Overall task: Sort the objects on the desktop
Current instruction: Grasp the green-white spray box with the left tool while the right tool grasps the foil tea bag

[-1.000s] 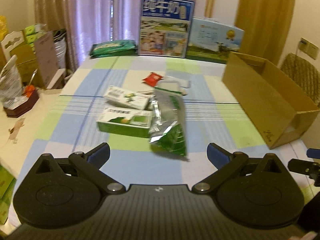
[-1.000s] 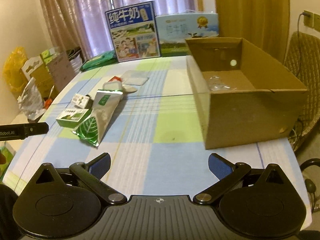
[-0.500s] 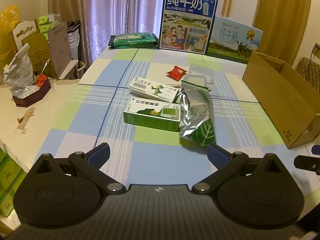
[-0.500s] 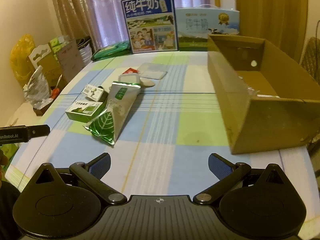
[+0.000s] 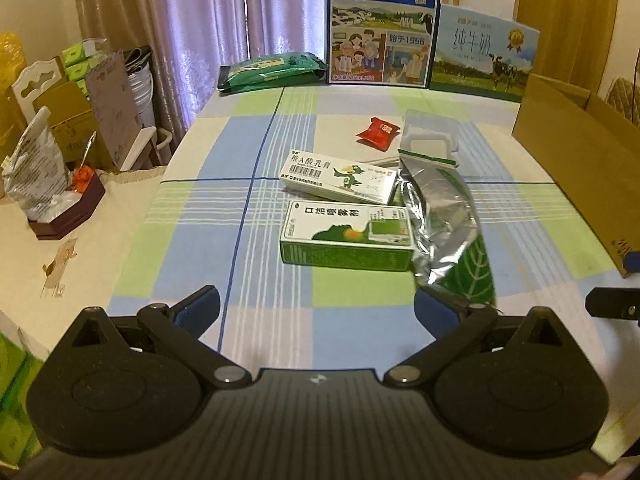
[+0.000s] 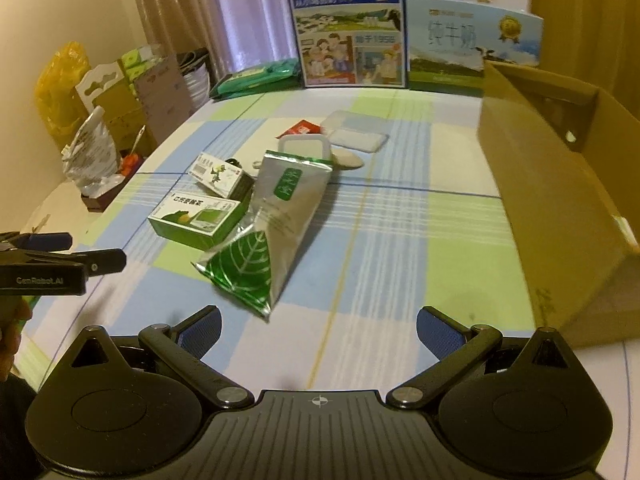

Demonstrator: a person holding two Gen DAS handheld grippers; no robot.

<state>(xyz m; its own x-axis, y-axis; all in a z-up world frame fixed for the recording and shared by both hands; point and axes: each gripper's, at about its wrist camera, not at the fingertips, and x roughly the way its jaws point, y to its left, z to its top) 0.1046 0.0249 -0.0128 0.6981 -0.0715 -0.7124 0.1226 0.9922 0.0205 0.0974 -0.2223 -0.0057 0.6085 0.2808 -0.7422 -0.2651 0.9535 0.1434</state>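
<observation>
Checked in blue, green and white, the tablecloth (image 5: 260, 208) runs back to purple curtains (image 5: 224, 20), where we count two milk cartons: a tall blue one (image 5: 382, 24) and a pale one (image 5: 484, 54) to its right, with one green packet (image 5: 270, 70) lying flat to their left. On the cloth we count two small boxes, a white one (image 5: 340, 178) and a green one (image 5: 346, 236) just in front of it, one silver pouch with a green leaf (image 6: 276, 220) lying against both, one red sachet (image 5: 378, 132) and one clear zip bag (image 5: 430, 140). From the right wrist view we also see a flat white pack (image 6: 360, 138) and a small beige piece beside it, which we cannot identify. One open cardboard box (image 6: 560, 184) stands along the right side.

Our left gripper (image 5: 318, 306) has its jaws spread wide and holds nothing; the green box lies ahead of the gap between them, well clear, and the pouch's leaf end sits close to the right-hand fingertip. Our right gripper (image 6: 318, 324) is equally wide and empty, with the pouch's lower corner ahead of its left-hand finger and apart from it. The left gripper shows at the left edge of the right wrist view, cut off, with part of a hand (image 6: 10, 332) below it.

The cardboard box's inside is mostly hidden from the left view, and the clutter left of the table is too dim to sort out.
</observation>
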